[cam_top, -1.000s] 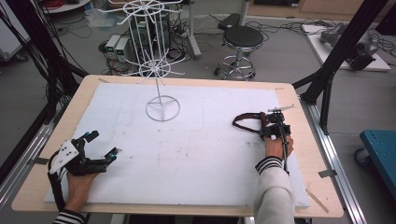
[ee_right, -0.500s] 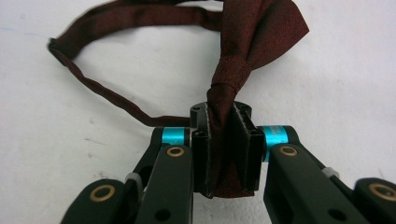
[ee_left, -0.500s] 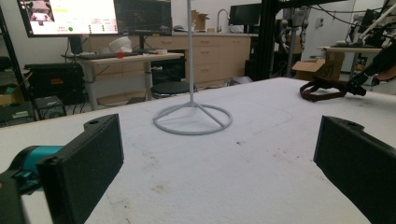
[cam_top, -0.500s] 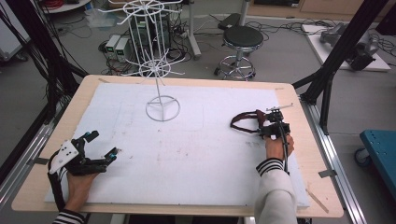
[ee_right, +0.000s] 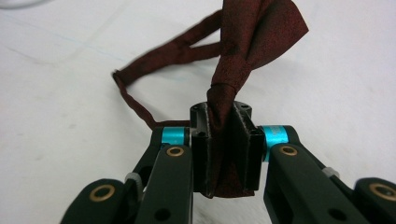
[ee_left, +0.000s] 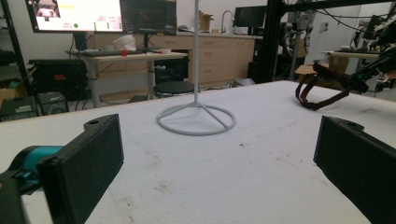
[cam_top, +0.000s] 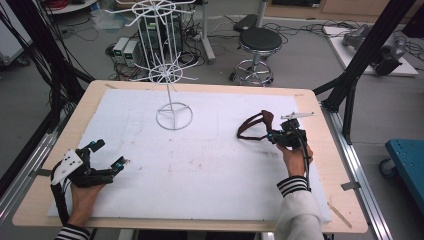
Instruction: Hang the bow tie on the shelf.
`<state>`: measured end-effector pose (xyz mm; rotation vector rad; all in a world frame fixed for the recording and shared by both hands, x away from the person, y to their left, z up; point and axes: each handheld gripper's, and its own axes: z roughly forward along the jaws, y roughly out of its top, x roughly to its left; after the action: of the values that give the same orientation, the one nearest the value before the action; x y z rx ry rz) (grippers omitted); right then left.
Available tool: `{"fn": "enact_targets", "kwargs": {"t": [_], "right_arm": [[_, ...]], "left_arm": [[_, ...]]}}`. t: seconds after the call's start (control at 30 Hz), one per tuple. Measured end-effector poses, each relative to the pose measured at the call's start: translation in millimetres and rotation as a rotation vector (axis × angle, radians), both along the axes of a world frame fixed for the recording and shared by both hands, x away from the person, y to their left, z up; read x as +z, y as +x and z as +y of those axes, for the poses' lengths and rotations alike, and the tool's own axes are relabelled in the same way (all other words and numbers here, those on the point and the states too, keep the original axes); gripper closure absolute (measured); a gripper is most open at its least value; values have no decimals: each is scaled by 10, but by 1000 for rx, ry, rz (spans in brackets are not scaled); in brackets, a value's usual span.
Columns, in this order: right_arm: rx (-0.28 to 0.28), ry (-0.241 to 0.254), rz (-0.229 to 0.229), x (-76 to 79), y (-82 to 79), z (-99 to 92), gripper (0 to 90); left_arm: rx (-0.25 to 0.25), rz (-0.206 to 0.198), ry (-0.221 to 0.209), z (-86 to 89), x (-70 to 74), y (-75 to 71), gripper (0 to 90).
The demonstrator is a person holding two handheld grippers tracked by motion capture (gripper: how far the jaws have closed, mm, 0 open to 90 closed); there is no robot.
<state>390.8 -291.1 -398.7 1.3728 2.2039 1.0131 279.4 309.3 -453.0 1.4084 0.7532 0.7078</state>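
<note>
the right tool (ee_right: 225, 154) is clamped on a dark red bow tie (cam_top: 254, 125) lifted off the surface (cam_top: 210, 165), the left tool (cam_top: 107, 157) rests apart, and the next move is probably carrying it to the white wire rack (cam_top: 172, 107).

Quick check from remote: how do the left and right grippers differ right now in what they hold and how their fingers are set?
The left gripper has its fingers spread wide with nothing between them; the right gripper has its fingers shut on the dark red fabric bow tie with strap. The left gripper sits near the table's front left; the right gripper is at the right side, its bow tie strap trailing on the white table cover. Both are hand-held with black fingers.
</note>
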Motion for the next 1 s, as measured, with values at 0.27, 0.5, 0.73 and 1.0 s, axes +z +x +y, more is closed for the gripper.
{"fn": "enact_targets", "kwargs": {"t": [0.27,0.5,0.73,1.0], "right_arm": [[190,80,-107,110,-69,154,792],[316,106,-164,180,-142,276,791],[448,162,-222,238,-215,409,792],[592,167,-285,285,-308,598,791]], "left_arm": [[-21,23,30,10,128,71,19],[-108,37,81,-48,367,146,19],[-188,39,133,-160,606,206,19],[-270,46,160,-305,794,256,19]]}}
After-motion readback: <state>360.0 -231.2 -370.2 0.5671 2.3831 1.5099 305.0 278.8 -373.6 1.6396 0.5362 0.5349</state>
